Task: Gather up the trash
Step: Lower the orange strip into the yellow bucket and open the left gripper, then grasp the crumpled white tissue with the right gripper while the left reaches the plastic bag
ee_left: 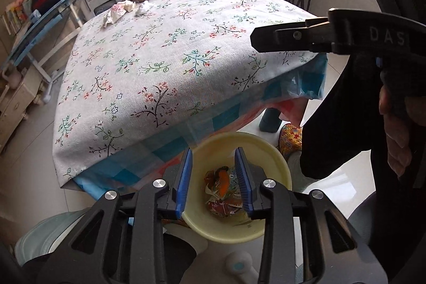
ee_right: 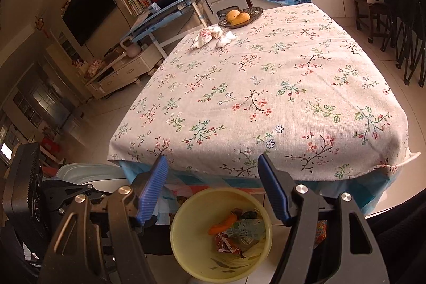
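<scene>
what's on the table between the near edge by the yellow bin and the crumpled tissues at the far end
Nothing: only bare floral tablecloth lies between the near edge above the yellow plastic bin and the crumpled white tissues; the right wrist view shows it best.

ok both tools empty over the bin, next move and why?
Probably reach the right tool across the table to the crumpled paper by the fruit bowl: both tools are open and empty, wrappers already lie in the bin, and that paper remains.
</scene>
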Tool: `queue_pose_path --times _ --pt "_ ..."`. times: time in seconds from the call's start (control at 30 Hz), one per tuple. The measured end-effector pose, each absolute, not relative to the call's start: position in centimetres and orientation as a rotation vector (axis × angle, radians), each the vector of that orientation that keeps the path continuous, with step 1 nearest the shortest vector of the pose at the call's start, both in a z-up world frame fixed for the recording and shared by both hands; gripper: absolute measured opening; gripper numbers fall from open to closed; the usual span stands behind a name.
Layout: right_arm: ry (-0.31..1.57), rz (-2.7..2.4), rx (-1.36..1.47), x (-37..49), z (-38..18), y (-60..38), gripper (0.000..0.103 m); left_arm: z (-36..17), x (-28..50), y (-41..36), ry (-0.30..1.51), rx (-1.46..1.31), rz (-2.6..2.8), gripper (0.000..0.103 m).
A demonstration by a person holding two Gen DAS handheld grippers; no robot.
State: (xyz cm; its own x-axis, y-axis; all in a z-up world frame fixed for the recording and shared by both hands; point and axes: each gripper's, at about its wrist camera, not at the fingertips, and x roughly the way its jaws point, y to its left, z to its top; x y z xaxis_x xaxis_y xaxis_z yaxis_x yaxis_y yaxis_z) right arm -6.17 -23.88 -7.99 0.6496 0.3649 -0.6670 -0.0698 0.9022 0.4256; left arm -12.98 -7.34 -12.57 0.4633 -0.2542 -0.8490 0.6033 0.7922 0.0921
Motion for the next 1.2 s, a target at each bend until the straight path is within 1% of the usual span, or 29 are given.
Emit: queue_pose_path --times 0.07,0.17,0.4,0.5,0.6,0.67,0.9,1.2 --pt "0.832 0.253 0.384 -6.2 -8.0 -23.9 0.068 -12.4 -13.0 -7.3 0.943 0.411 -0.542 0.037" --pt "0.830 0.249 0.381 -6.3 -8.0 -23.9 0.071 -12.0 -13.0 -7.3 0.919 0.412 -0.528 0.042" --pt "0.833 0.249 0.376 -6.3 -7.9 -23.9 0.071 -11.4 -12.6 -7.0 0.880 0.411 -0.490 0.046" --pt "0.835 0.246 0.374 -6.2 -7.9 -23.9 0.071 -11.0 -12.5 -6.9 0.850 0.411 -0.461 0.049" --pt "0.835 0.237 0.352 -5.8 -7.6 -23.6 0.071 -9.8 -11.7 -6.2 0.785 0.385 -0.388 0.055" --pt "0.829 0.238 0.339 -5.3 -7.1 -23.2 0.071 -8.7 -10.4 -5.4 0.741 0.345 -0.319 0.060" --pt "0.812 0.226 0.331 -1.6 -6.1 -23.0 0.071 -5.0 -4.2 -2.5 0.661 0.201 -0.154 0.071" --pt "0.822 0.197 0.329 6.2 -6.5 -23.2 0.071 -4.7 5.9 -1.1 0.702 0.068 -0.110 0.072"
